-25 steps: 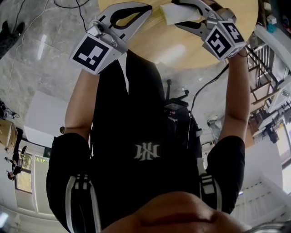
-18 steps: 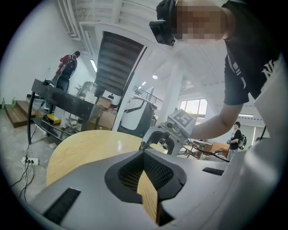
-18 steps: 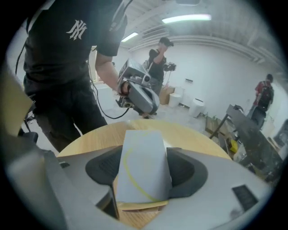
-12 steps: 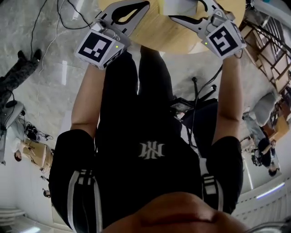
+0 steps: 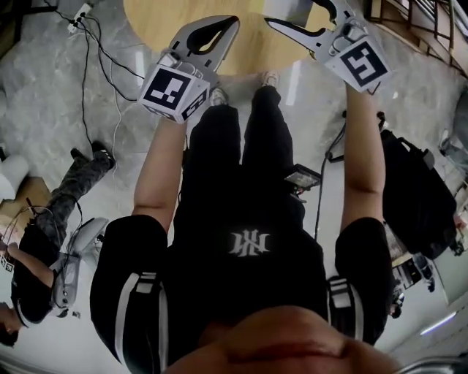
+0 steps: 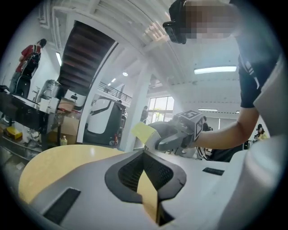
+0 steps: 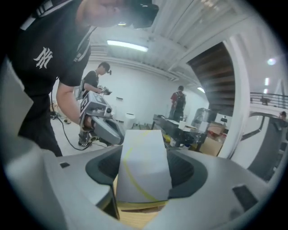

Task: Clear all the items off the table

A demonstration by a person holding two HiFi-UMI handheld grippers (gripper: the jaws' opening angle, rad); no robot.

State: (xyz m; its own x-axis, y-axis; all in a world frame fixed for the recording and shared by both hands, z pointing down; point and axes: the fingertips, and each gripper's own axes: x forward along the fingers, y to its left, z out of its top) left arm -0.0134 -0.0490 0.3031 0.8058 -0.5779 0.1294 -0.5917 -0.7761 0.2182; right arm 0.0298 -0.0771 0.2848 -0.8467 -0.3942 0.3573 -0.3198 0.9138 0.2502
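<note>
**Box up off the counter, both arms raised**

Compared with a second ago, my right gripper point(image 5: 292, 14) has come up and rolled, its jaws clamped on the white box point(image 7: 143, 166). The box now hangs above the near edge of the round wooden counter point(image 5: 168, 18), so I judge one item is cleared and needs a place to go. My left gripper point(image 6: 144, 152) has risen too, jaws clenched together. A tan sliver shows in their seam, and I cannot tell if it is something thin or the counter behind. The head view cuts off the counter's far side, hiding whatever remains there.
</note>
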